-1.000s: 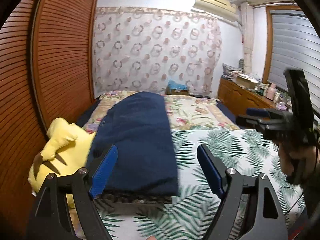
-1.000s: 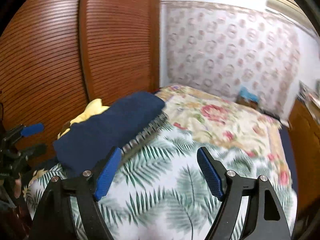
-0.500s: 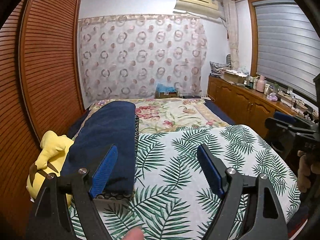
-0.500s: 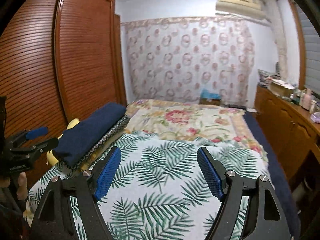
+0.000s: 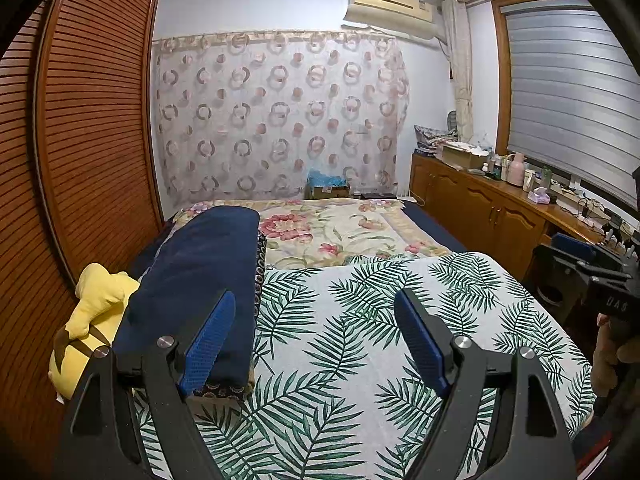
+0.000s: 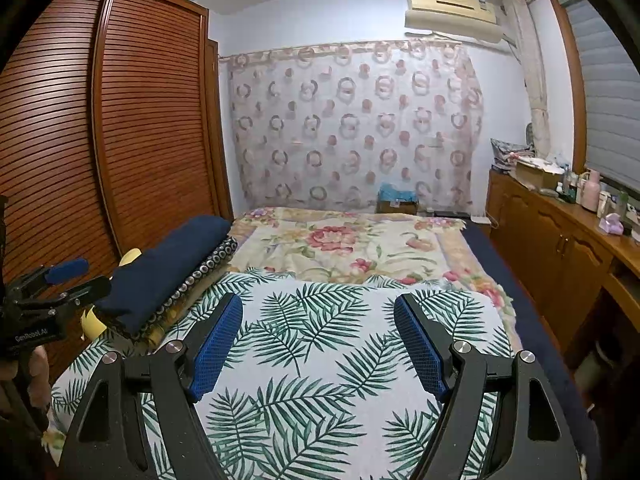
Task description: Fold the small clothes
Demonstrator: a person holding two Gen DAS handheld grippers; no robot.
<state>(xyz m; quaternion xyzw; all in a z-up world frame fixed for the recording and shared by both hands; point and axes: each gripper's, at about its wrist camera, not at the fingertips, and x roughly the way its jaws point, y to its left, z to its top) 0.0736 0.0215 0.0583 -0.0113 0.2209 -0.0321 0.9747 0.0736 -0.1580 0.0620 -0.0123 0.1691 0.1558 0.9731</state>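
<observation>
The left black two-finger gripper with blue pads (image 5: 316,340) is held up in the air, tipped a little downward. Its jaws stand wide apart and nothing is between them. The right black two-finger gripper with blue pads (image 6: 318,340) is the same: tipped a little down, jaws wide, nothing inside. A hand (image 5: 610,356) grips the right gripper's handle from below at the side.

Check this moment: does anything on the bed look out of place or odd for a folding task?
Nothing is spilled or damaged. One oddity: the leaf-print cloth lies flat with no loose small garment in view. The folded navy cloth sits stacked at the bed's edge. Left hand-held gripper and right hand-held gripper are open and empty.
</observation>
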